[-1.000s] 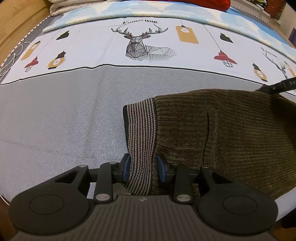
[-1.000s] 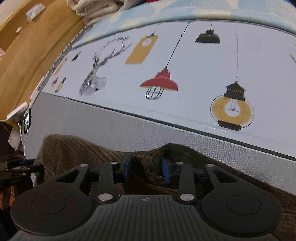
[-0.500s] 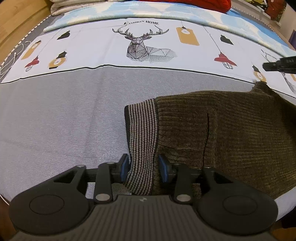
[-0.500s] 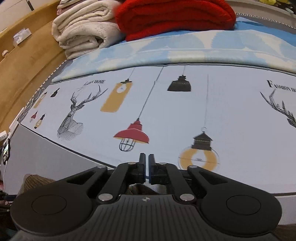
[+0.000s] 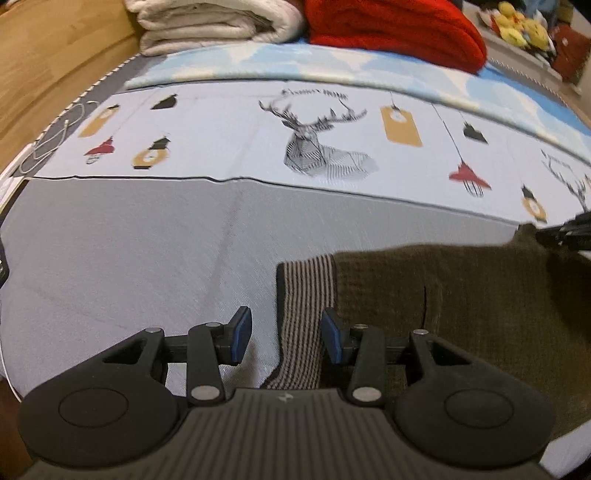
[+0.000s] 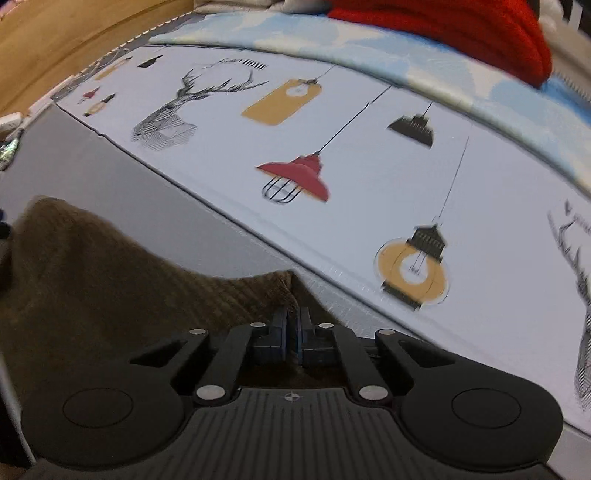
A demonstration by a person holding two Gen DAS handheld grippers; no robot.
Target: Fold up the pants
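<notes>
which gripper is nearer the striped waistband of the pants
Left. The left gripper straddles the striped waistband with its jaws apart, not pressing it. The right gripper is shut on a corduroy fold of the pants, away from the waistband.

A bed sheet [image 5: 147, 240], grey near, white with deer and lamp prints beyond. Behind the sheet, folded cream blankets [image 5: 214, 22] beside a red blanket [image 5: 395, 29]. Left of the sheet, wooden panelling [image 5: 48, 62].
</notes>
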